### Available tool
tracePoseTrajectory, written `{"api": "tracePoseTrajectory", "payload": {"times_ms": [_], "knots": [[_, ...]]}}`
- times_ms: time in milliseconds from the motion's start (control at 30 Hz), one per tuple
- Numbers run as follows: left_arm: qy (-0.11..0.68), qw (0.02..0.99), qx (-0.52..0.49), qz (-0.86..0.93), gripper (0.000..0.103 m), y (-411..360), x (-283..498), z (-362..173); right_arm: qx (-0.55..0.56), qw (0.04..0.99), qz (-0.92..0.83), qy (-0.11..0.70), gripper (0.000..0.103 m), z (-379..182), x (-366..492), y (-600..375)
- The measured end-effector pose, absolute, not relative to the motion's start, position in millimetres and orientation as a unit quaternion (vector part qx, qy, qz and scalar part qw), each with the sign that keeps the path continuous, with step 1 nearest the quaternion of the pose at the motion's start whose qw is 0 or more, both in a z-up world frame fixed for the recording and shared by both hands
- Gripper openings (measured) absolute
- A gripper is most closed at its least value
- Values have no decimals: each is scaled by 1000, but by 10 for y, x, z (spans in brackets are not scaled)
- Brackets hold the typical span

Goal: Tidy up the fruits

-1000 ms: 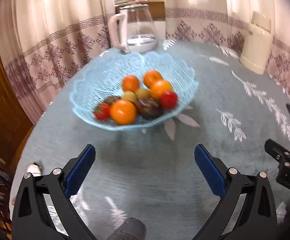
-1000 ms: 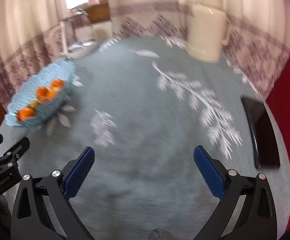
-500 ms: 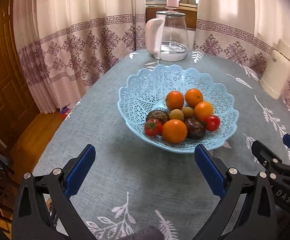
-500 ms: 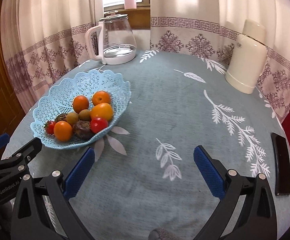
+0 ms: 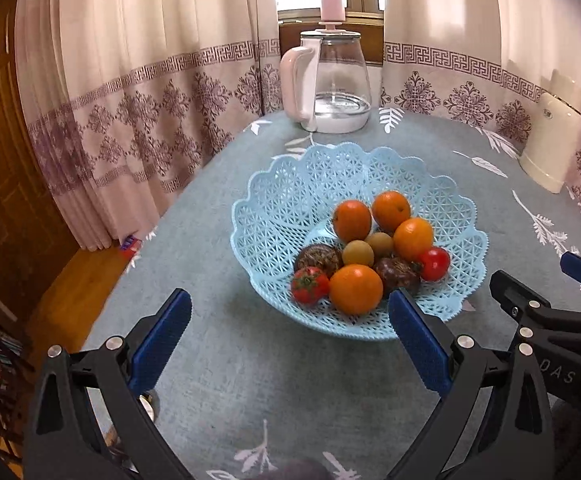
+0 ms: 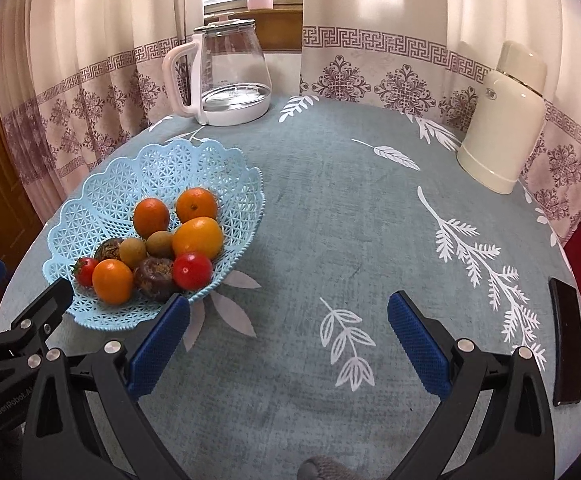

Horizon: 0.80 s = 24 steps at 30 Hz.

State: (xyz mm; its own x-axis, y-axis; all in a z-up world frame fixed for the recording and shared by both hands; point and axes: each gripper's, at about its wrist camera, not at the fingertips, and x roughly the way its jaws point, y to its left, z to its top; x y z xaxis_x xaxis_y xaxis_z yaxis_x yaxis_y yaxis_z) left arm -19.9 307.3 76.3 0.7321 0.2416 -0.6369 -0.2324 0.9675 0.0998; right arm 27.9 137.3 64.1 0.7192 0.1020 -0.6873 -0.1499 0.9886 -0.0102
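Both hand-held grippers, left [image 5: 290,340] and right [image 6: 288,340], hover with jaws apart and empty near the blue basket [image 5: 286,200] of fruit on the counter [image 6: 330,208].

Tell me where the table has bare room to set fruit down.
Widest free patch: the cloth between the light blue lattice plastic basket, the cream thermos jug and the black phone. A smaller strip lies in front of the basket by the open left gripper. The basket's near half is crowded with fruit.
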Motion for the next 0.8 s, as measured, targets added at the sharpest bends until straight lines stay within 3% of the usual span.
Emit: {"api": "tracePoseTrajectory", "payload": {"times_ms": [800], "knots": [[353,926,-6,134,100,3225,-182,706,-32,930,80,358,98,707,301,1476]]}}
